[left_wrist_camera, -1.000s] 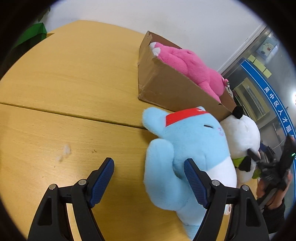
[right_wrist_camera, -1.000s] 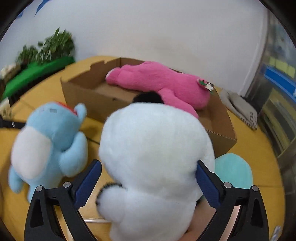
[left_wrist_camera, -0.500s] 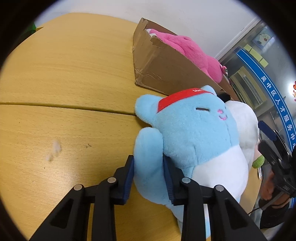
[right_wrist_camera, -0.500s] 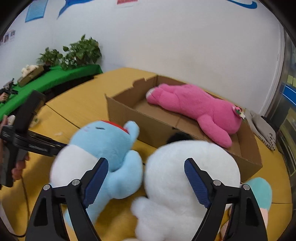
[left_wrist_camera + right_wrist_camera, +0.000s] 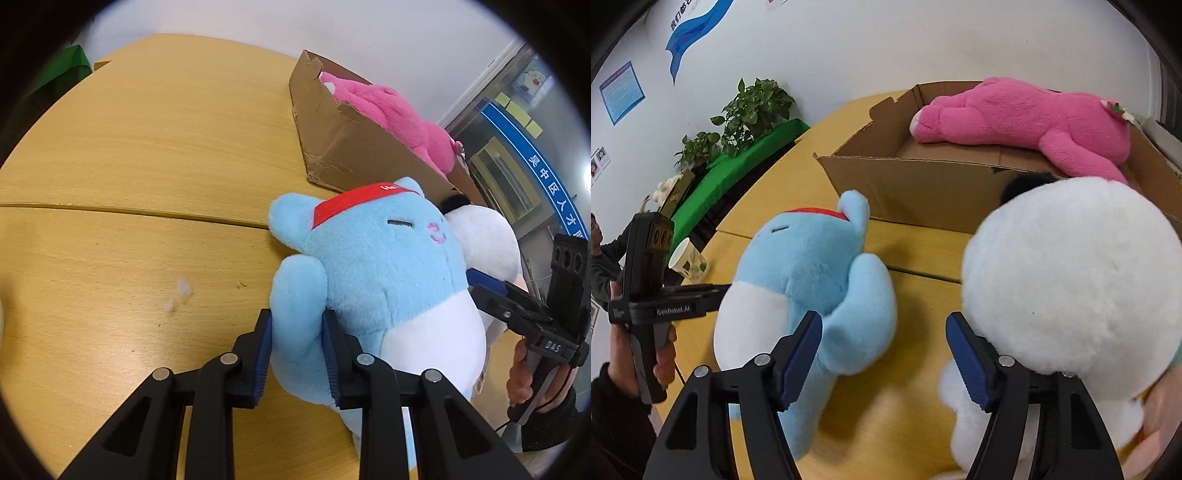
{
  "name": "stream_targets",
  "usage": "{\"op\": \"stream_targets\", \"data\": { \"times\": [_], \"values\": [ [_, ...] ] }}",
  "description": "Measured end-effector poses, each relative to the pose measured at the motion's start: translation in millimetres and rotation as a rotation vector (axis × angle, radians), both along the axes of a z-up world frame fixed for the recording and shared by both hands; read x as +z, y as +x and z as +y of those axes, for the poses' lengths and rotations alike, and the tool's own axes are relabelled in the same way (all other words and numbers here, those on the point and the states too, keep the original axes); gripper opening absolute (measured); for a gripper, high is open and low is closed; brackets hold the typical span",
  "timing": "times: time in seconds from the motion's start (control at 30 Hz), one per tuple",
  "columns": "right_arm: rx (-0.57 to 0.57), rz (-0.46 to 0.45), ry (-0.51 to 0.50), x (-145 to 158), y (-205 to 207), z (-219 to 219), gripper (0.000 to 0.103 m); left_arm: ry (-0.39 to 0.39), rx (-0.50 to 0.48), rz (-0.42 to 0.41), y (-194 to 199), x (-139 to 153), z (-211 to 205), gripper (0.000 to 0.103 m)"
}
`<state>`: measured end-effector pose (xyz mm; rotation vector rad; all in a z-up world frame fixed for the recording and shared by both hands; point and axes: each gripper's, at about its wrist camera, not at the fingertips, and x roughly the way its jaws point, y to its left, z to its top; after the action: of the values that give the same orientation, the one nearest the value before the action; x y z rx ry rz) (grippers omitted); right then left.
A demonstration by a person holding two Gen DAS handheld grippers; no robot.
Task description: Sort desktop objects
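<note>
A light-blue plush (image 5: 369, 266) with a red headband stands on the wooden table (image 5: 147, 147). My left gripper (image 5: 295, 321) is closing and its pads pinch the plush's arm. In the right wrist view the same blue plush (image 5: 801, 258) is on the left and a white plush (image 5: 1071, 277) on the right. My right gripper (image 5: 884, 325) is closing. The blue plush's other arm lies partly in its gap and the pads press on nothing. Its right finger brushes the white plush. A pink plush (image 5: 1034, 114) lies in the cardboard box (image 5: 905, 184) behind.
A paper cup (image 5: 689, 258) stands at the table's left side. Potted plants (image 5: 753, 107) on a green ledge line the wall. A bit of white fluff (image 5: 181, 295) lies on the table. A person sits at far left.
My left gripper went from open beside the blue plush to shut on its arm. My right gripper swung left off the white plush and its jaws narrowed.
</note>
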<state>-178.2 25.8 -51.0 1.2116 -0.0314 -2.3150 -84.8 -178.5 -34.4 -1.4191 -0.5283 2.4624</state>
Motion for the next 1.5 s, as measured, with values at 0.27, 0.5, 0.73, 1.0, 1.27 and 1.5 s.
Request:
{"op": "stream_targets", "data": {
  "times": [0.27,0.5,0.73,1.0,1.27,1.5],
  "values": [
    [0.024,-0.055,0.065,-21.3,-3.0,-19.5,0.035,-0.013,-0.007,0.015,-0.1,1.5,3.4,0.025],
    [0.051,-0.049,0.059,-20.5,37.0,-11.5,0.032,-0.03,-0.02,0.017,39.8,5.0,16.8,0.024],
    [0.053,-0.049,0.073,-22.7,55.6,-7.8,0.039,-0.006,0.01,0.035,55.9,9.6,16.3,0.03],
    [0.004,-0.127,0.031,-36.2,50.7,5.5,0.074,-0.064,-0.002,0.0,38.9,0.2,25.5,0.028],
    [0.066,-0.09,0.011,-29.1,64.5,-4.6,0.028,-0.082,0.012,0.018,60.1,8.1,29.0,0.024],
    [0.066,0.047,0.016,3.4,76.1,-2.8,0.023,-0.081,0.041,0.123,74.2,48.9,35.6,0.023]
  ]
}}
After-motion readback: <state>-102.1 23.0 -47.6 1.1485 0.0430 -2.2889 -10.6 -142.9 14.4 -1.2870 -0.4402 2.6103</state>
